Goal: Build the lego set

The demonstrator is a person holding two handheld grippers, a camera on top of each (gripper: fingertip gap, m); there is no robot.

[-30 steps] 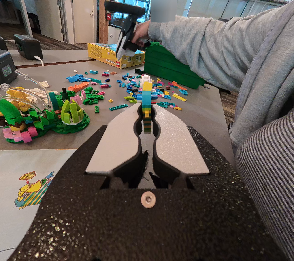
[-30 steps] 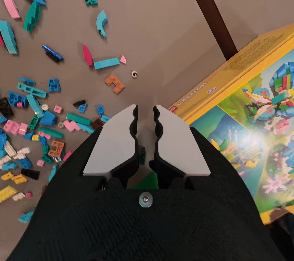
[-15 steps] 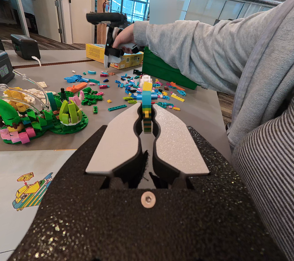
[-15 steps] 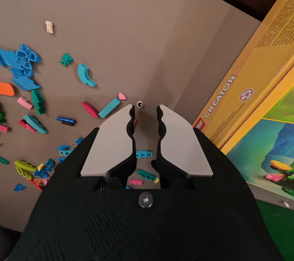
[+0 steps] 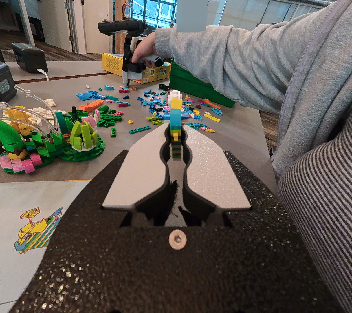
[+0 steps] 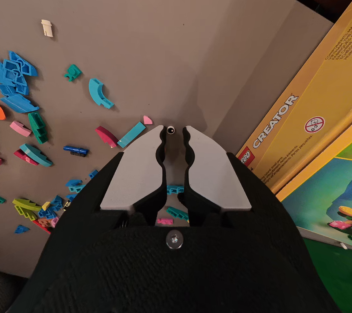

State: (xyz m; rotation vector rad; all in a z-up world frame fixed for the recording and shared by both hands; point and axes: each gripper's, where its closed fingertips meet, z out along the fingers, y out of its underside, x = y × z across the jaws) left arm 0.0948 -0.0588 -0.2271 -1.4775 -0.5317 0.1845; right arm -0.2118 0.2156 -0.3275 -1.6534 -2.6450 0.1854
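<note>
My left gripper point(image 5: 175, 128) is shut on a small striped lego build point(image 5: 176, 126) with a yellow top, held upright above the grey table point(image 5: 238, 132). My right gripper point(image 6: 173, 129) is open and points down at the table. A tiny round white eye piece point(image 6: 170, 130) lies between its fingertips. In the left wrist view the right gripper point(image 5: 127, 79) stands far back, tips low over the table beside the yellow box point(image 5: 112, 63). Loose lego pieces point(image 5: 158, 105) are scattered across the table.
A green lego plant build point(image 5: 57, 141) stands at the left. An instruction sheet point(image 5: 32, 227) lies at the near left. The yellow lego box point(image 6: 297, 132) is right of my right gripper. A green bin point(image 5: 192, 84) sits behind the pieces. A grey sleeve point(image 5: 247, 67) crosses the right side. One gripper's finger ends stand about 45 centimetres off the other's.
My right gripper has moved left and down towards the table until the round eye piece lies between its fingertips. The left gripper has kept still with its build.
</note>
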